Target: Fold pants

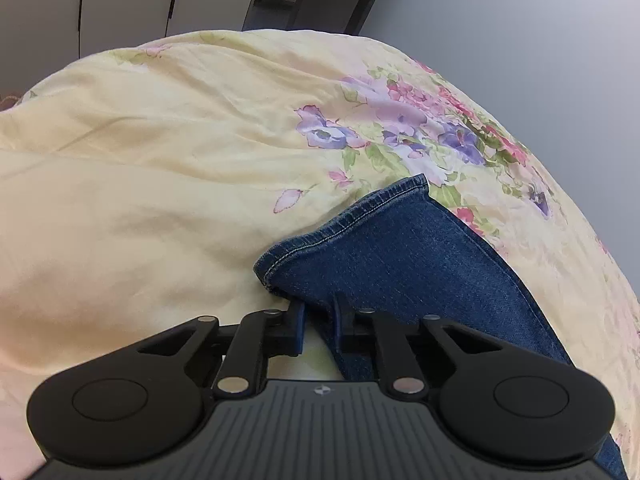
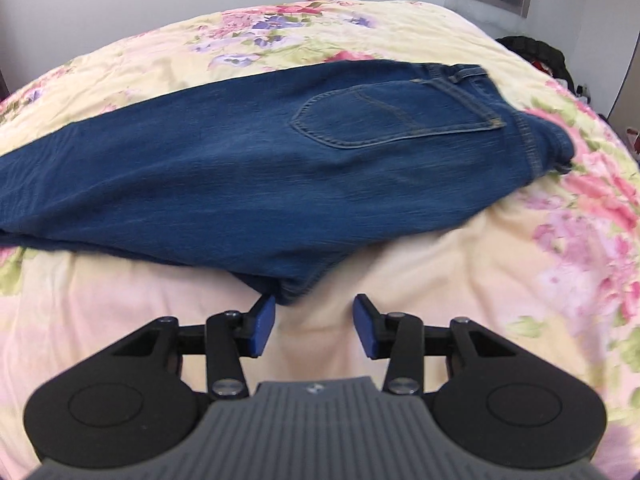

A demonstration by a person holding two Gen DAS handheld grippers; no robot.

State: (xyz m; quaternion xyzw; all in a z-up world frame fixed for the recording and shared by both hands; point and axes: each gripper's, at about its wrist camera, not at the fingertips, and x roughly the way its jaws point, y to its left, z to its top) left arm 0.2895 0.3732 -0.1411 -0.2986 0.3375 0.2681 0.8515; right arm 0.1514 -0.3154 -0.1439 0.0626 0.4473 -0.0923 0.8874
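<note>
Denim pants [image 2: 248,160] lie leg-on-leg across the floral bedspread [image 2: 460,260]. Left gripper [image 1: 319,320] pinches the hem end; right gripper [image 2: 315,326] hovers wide near the crotch. Next: carry hems toward waistband.

My left hand-held gripper [image 1: 319,322] sits low, its jaws drawn close with cloth between them, seemingly pinched, though the contact is partly hidden. My right hand-held gripper [image 2: 315,330] points forward, jaws spread wide, blue pads [image 2: 264,330] gripping nothing.
</note>
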